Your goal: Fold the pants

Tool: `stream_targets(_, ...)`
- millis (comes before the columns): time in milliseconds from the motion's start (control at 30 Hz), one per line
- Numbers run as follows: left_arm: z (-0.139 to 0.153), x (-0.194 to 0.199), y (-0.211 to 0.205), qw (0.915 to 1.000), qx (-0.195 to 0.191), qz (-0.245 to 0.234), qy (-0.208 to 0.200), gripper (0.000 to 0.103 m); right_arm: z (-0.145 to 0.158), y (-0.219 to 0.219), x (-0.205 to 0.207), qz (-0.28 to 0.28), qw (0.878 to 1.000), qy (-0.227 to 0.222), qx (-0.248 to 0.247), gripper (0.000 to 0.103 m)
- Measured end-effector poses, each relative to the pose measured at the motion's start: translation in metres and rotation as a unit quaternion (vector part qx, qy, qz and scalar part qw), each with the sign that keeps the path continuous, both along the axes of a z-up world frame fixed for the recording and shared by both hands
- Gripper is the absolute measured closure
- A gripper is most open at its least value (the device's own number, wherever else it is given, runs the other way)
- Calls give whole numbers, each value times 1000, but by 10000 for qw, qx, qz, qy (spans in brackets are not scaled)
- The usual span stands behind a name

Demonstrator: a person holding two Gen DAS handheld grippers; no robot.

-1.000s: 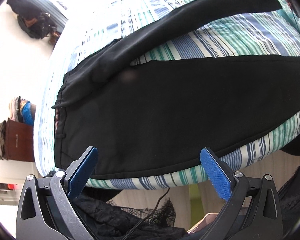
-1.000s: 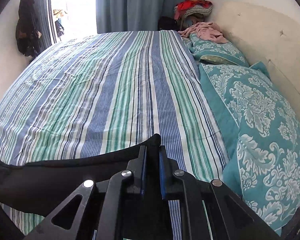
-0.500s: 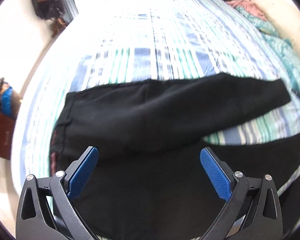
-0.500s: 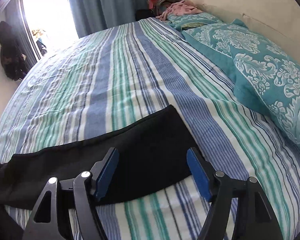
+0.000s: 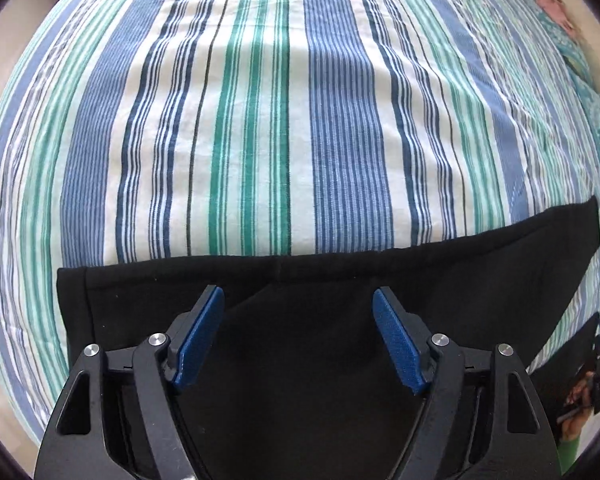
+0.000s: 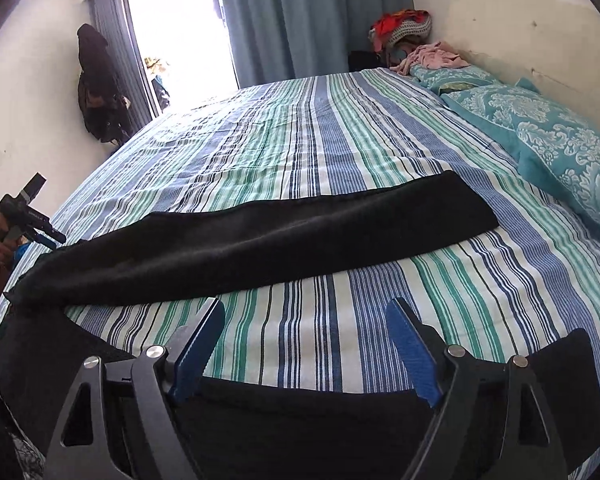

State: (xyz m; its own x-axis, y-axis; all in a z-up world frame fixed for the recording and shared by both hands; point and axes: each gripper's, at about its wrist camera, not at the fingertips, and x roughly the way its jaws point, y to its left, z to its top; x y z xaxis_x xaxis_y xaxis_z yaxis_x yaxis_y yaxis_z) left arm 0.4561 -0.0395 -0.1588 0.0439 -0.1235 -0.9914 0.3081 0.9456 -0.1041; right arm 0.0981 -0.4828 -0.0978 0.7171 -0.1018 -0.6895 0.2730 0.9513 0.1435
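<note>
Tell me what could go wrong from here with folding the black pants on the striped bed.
1. Both the left gripper and the right gripper are open, holding nothing, so the black fabric pants may shift.
2. The two legs lie apart, striped bedsheet between them, so the fold may be uneven.
3. The near leg lies at the bed's edge and may slip off.

On my feeds the pants (image 5: 320, 360) read as matt black cloth, smooth and nearly lint-free. Under them the bed (image 5: 260, 120) carries a striped woven cotton-looking sheet, lightly creased and dull. My left gripper (image 5: 298, 340) and right gripper (image 6: 306, 352) look like matt black plastic with bright metal screw heads; their fingertips (image 5: 396, 344) wear blue pads with a fine ribbed texture. The pillow (image 6: 560, 148) is printed cloth.
</note>
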Motion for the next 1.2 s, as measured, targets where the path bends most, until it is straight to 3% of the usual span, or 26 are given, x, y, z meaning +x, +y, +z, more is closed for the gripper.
stream_targets(200, -28, 1, 4, 9977, 377, -480, 280, 23, -16, 13, 16, 258, 9995, 133, 93, 21)
stream_targets(300, -29, -1, 4, 9975, 282, -616, 223, 25, -12, 16, 13, 268, 9996, 44, -61, 21)
stream_targets(333, -29, -1, 5, 9977, 230, -609, 205, 40, -11, 15, 13, 237, 9997, 43, -66, 21)
stream_targets(367, -27, -2, 7, 9979, 216, -593, 149, 49, -12, 14, 13, 196, 9998, 54, -66, 21)
stream_targets(433, -20, 2, 12, 9979, 367, -540, -5, 91, -12, 12, 13, 127, 9999, 61, -76, 21)
stream_targets(467, -19, 1, 13, 9981, 370, -490, -11, 98, -11, 11, 13, 103, 9999, 41, -96, 21)
stream_targets(533, -13, -5, 12, 9976, 526, -426, -174, 101, -9, 10, 13, 89, 9999, -4, -142, 21)
stream_targets(600, -5, -15, 3, 9932, 940, -364, -576, 102, -9, 10, 14, 83, 9998, -13, -165, 21)
stream_targets(667, 6, -21, -4, 9852, 1316, -114, -1088, 102, -8, 10, 14, 74, 9998, -8, -159, 21)
stream_targets(733, 15, -17, -5, 9719, 1627, 213, -1690, 103, -8, 10, 13, 75, 9998, -21, -157, 21)
stream_targets(767, 18, -10, 0, 9619, 1890, 434, -1929, 103, -8, 10, 13, 73, 9998, -32, -166, 21)
stream_targets(800, 17, -2, 7, 9570, 2018, 635, -1984, 103, -7, 10, 13, 72, 9998, -43, -173, 21)
stream_targets(867, 12, 11, 27, 9635, 1838, 1008, -1668, 103, -7, 9, 12, 65, 9998, -51, -174, 21)
stream_targets(900, 14, 13, 37, 9664, 1573, 1213, -1629, 103, -7, 9, 12, 55, 9998, -54, -166, 21)
stream_targets(967, 20, 13, 45, 9794, 576, 1321, -1413, 97, -7, 6, 10, 28, 9999, -69, -131, 21)
stream_targets(1000, 22, 11, 46, 9854, 159, 1158, -1239, 85, -7, 4, 10, -2, 9999, -80, -106, 21)
stream_targets(1033, 22, 9, 40, 9895, 25, 884, -1144, 64, -8, 1, 10, -27, 9999, -80, -57, 21)
stream_targets(1100, 22, 1, 15, 9919, 253, 141, -1237, 33, -11, -5, 12, -75, 9999, -58, 83, 20)
stream_targets(1200, 11, -7, -26, 9835, 558, -1061, -1355, 30, -17, -8, 15, -97, 9997, 19, 208, 20)
